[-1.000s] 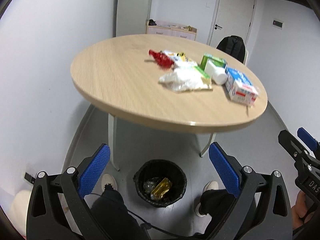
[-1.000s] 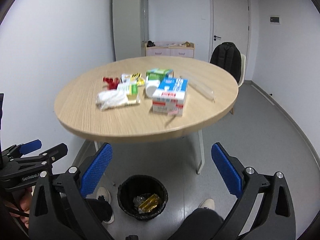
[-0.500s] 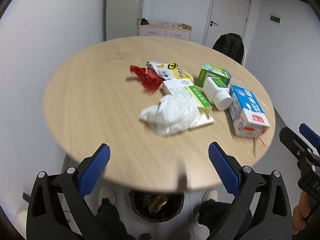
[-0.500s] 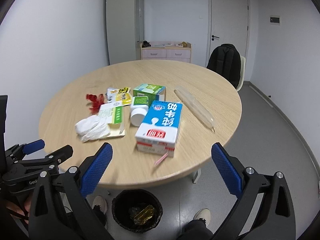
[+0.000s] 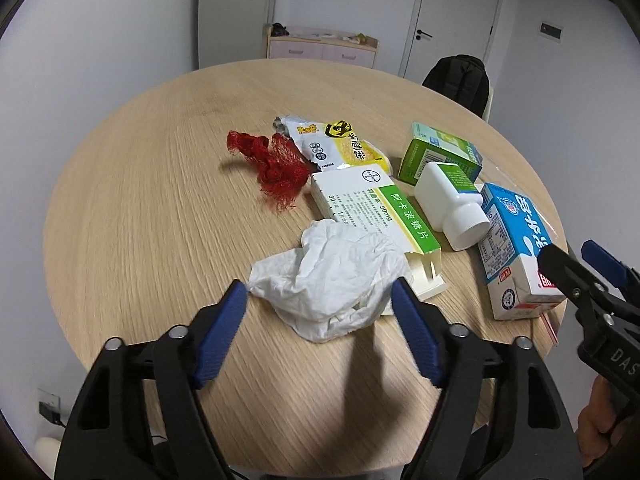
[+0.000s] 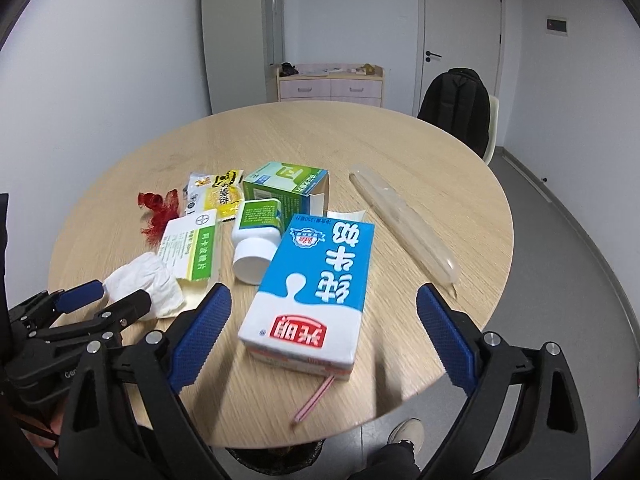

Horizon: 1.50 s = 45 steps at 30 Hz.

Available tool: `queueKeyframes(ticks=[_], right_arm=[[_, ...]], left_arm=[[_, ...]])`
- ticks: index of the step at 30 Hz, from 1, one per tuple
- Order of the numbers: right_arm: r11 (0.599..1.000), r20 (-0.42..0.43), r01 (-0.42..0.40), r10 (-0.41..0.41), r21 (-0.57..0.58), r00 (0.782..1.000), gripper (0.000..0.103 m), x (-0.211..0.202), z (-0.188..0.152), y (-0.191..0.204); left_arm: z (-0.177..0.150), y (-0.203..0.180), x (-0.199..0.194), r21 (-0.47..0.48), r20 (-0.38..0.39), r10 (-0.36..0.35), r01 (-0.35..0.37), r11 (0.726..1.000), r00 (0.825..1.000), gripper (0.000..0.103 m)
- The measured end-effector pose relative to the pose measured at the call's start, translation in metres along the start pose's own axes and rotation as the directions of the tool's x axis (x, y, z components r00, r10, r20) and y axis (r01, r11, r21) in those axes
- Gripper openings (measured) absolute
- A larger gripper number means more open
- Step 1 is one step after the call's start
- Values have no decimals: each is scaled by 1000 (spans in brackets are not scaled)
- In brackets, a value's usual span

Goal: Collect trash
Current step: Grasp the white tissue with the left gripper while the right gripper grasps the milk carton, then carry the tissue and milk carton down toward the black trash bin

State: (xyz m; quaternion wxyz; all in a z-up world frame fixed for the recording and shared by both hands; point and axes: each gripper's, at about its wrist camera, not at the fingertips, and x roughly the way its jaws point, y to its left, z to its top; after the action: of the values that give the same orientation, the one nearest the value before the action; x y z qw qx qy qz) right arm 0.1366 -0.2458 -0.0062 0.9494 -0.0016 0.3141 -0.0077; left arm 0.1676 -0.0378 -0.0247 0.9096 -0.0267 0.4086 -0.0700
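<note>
Since earlier: both grippers have come up from over the bin and forward over the surface (image 5: 132, 216); the litter now fills the middle of each view, and the bin (image 6: 276, 454) shows only as a dark rim at the bottom edge of the right wrist view.
Left gripper (image 5: 320, 304): fingers spread wide, holding nothing, one either side of the crumpled white tissue (image 5: 332, 276) in the lower centre of the left view.
Right gripper (image 6: 324, 312): fingers wide and empty, bracketing the near end of the blue milk carton (image 6: 316, 280) in the lower centre of the right view.
Where the trash lies: the tissue partly covers the white and green medicine box (image 5: 376, 208); the white bottle (image 5: 448, 204) lies just beside the carton; red netting (image 5: 276, 164) and a yellow wrapper (image 5: 344, 144) sit further up.
Doing it well: my judgement is that the left should press low before closing, so the fingers gather the tissue's bulk and not just a loose flap.
Watch for: closing on the medicine box flap under the tissue.
Carton: probably needs a squeeze across its narrow sides; the pink straw (image 6: 312, 400) at its near end may snag.
</note>
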Motion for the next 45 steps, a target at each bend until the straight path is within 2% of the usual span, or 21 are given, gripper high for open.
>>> queueKeyframes(ticks=[3, 8, 9, 11, 14, 18, 25, 36, 45], right_arm=[[1000, -37, -14, 14, 16, 999, 87, 11, 3, -2], [1000, -67, -6, 8, 23, 998, 86, 20, 7, -2], [1000, -81, -2, 4, 23, 997, 85, 24, 7, 0], [1000, -97, -2, 4, 25, 995, 82, 28, 8, 2], [1000, -118, 3, 0, 27, 993, 79, 34, 7, 7], [1000, -152, 14, -11, 22, 988, 69, 41, 3, 12], [999, -146, 23, -16, 43, 989, 64, 38, 1, 11], [999, -105, 23, -19, 34, 994, 62, 4, -8, 12], [1000, -47, 7, -6, 21, 999, 62, -43, -29, 21]], left_arm=[[1, 0, 5, -19, -16, -13, 12, 1000, 1000, 61], [2, -2, 10, -4, -31, -15, 15, 1000, 999, 36], [4, -2, 10, -2, -34, -17, 17, 1000, 999, 33], [5, -2, 11, -2, -38, -23, 23, 1000, 999, 22], [5, -2, 9, 4, -37, -25, 26, 1000, 999, 15], [3, 0, 5, -12, -28, -29, 28, 1000, 999, 12], [-4, 6, -7, -21, -21, -22, 22, 1000, 1000, 11], [-20, 13, -36, -33, 3, -10, 10, 999, 1000, 10], [-52, 17, -72, -36, 21, 2, -1, 999, 1000, 10]])
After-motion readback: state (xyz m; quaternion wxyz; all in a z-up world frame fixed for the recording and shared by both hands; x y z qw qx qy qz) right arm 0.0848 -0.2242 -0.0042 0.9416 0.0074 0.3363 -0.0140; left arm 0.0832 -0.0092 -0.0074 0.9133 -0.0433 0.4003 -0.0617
